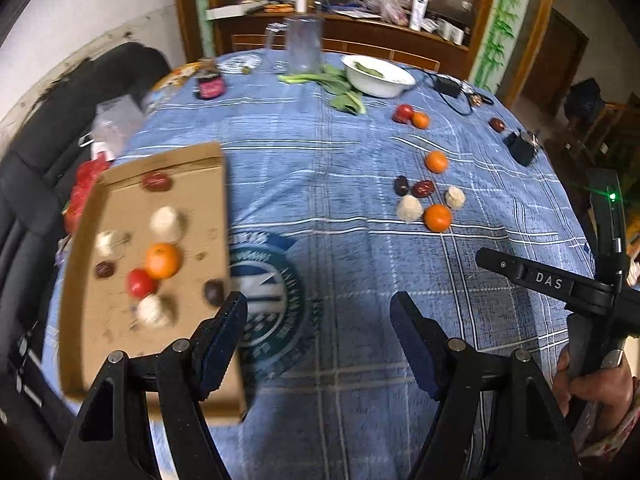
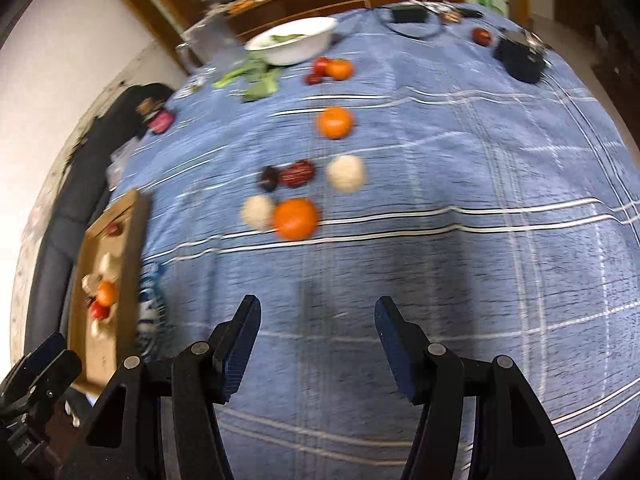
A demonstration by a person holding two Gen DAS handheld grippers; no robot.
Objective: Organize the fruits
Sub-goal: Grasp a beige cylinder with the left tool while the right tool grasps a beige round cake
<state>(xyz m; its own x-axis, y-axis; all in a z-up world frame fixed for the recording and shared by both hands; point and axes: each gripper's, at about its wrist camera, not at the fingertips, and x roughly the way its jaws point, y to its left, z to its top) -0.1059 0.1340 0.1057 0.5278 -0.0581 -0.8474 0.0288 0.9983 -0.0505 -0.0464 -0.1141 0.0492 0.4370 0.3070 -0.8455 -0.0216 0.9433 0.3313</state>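
A shallow cardboard box point(image 1: 120, 352) on the table's left holds an orange point(image 1: 162, 260), a red fruit point(image 1: 140, 282), pale round fruits and dark dates; it also shows in the right wrist view point(image 2: 132, 240). Loose fruit lies on the blue cloth: an orange point(image 2: 296, 218), a pale ball point(image 2: 346, 173), a red date point(image 2: 298, 173), a dark date point(image 2: 269, 178), another orange point(image 2: 335, 122). The same cluster shows in the left wrist view point(image 1: 438, 217). My left gripper point(image 1: 318, 316) is open and empty beside the box's right wall. My right gripper point(image 2: 316, 320) is open and empty, short of the cluster.
A white bowl point(image 2: 294, 42) with greens, leafy vegetables point(image 1: 344, 94), a clear jug point(image 1: 303, 42), a black charger point(image 2: 520, 58) with cable, and a pink packet point(image 1: 210, 86) stand at the table's far side. A dark sofa point(image 1: 40, 184) lies left of the table.
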